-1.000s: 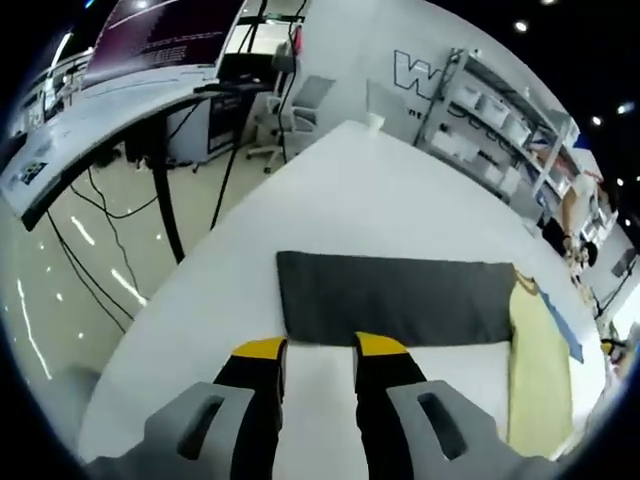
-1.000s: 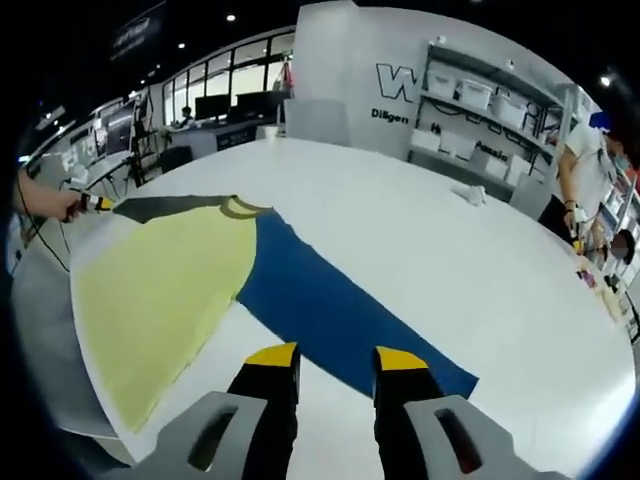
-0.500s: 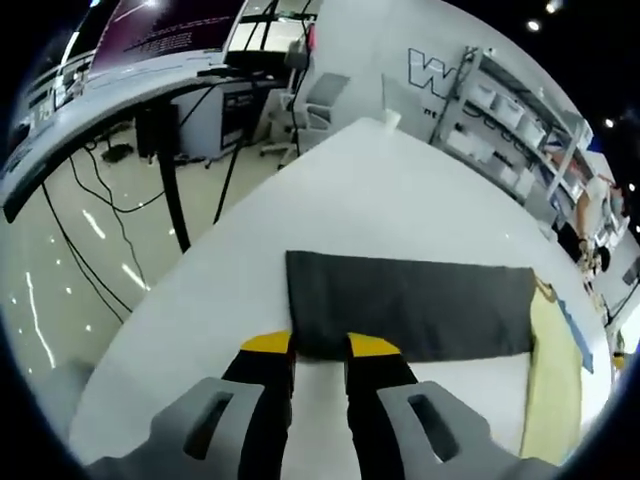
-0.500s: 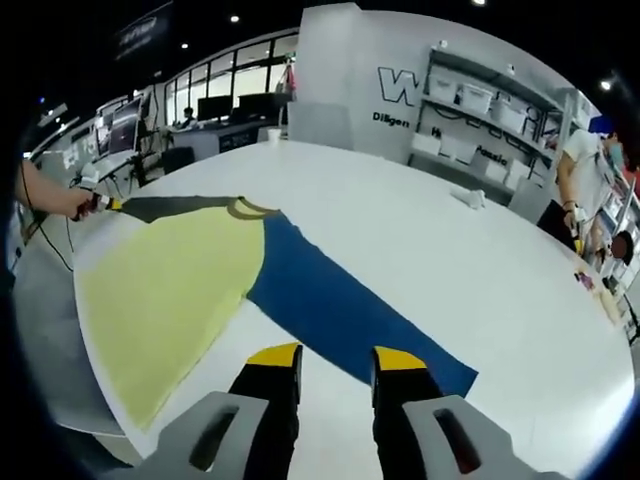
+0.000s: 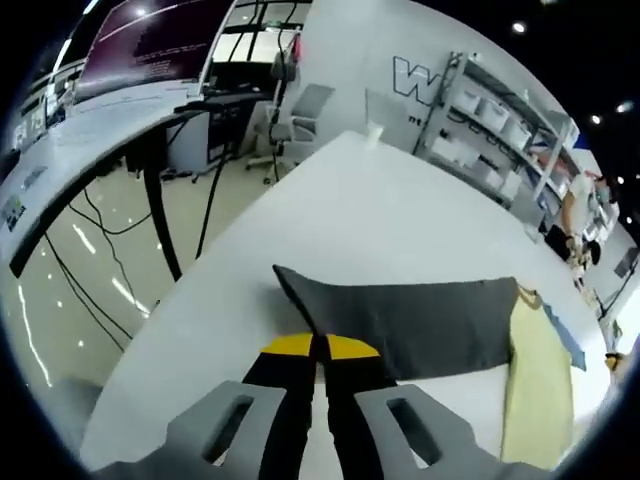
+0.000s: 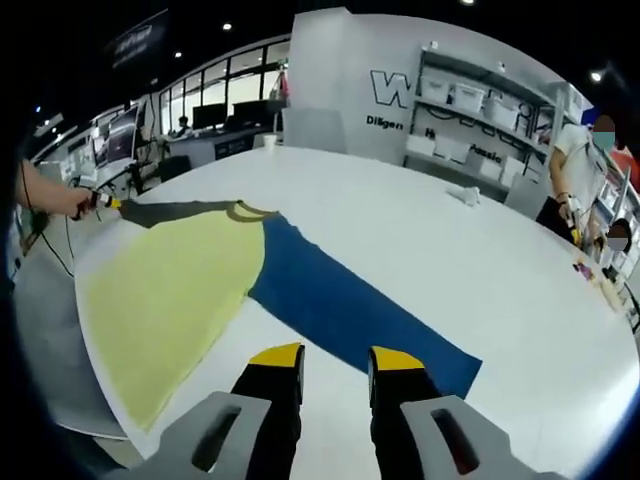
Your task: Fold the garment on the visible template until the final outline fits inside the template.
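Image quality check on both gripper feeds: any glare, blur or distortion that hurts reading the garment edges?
Left gripper view: strong fisheye bend, the white table edge curves; ceiling lights glare on the glossy floor, none on the dark grey sleeve, whose edges read sharp. Right gripper view: even light, crisp yellow garment body and blue sleeve outlines, soft blur toward the rim.

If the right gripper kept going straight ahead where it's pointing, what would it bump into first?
Most likely the blue sleeve of the garment. The right gripper is open with its yellow tips just short of that sleeve's near edge on the white table. Depth is hard to judge.
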